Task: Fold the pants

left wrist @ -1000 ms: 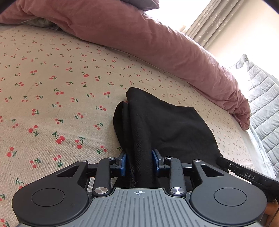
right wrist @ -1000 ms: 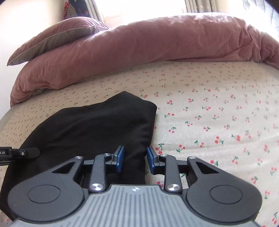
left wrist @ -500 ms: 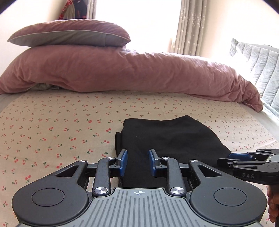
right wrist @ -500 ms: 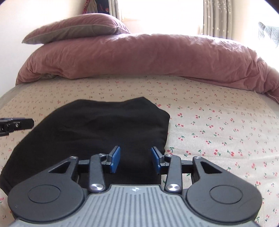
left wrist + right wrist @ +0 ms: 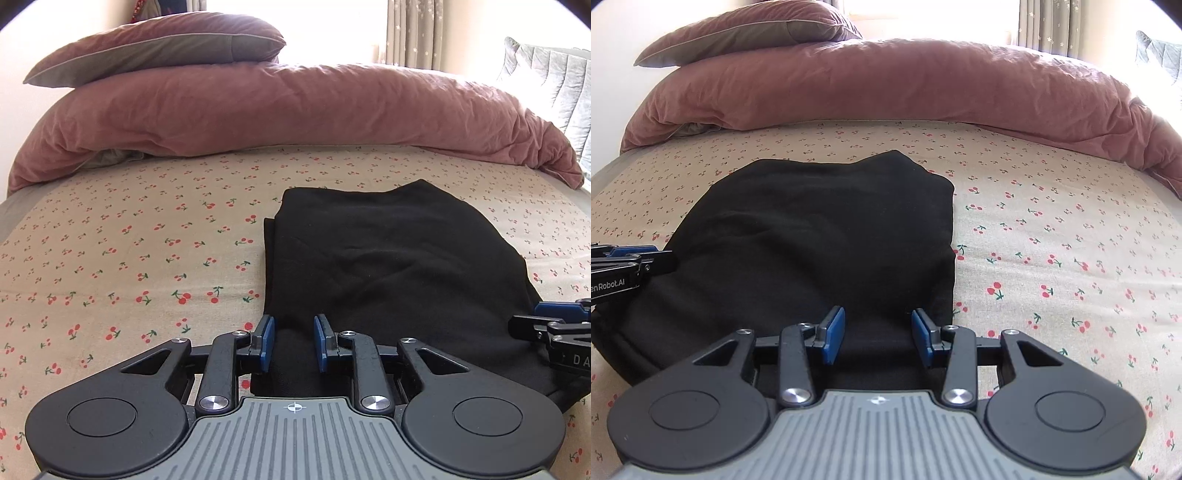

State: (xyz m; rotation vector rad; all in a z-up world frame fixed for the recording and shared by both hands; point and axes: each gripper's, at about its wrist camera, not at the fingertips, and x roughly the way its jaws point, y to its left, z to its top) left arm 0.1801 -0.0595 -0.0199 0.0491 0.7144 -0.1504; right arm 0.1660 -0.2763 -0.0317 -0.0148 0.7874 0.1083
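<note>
Left claw (image 5: 294, 343) and right claw (image 5: 878, 334) — both apart, empty — over folded black pants (image 5: 388, 258).

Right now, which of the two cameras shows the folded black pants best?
The right wrist view: the black pants fill its middle, with the far edge, right edge and rounded left side all showing. The left wrist view shows the pants off to the right, their near right corner hidden behind the other hand-held gripper.

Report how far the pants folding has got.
Done: the black fabric pants lie folded into a compact stack on the cherry-print bedsheet. In hand: nothing; the left claw and right claw are open over the near edge. Left: probably only pulling away.
</note>
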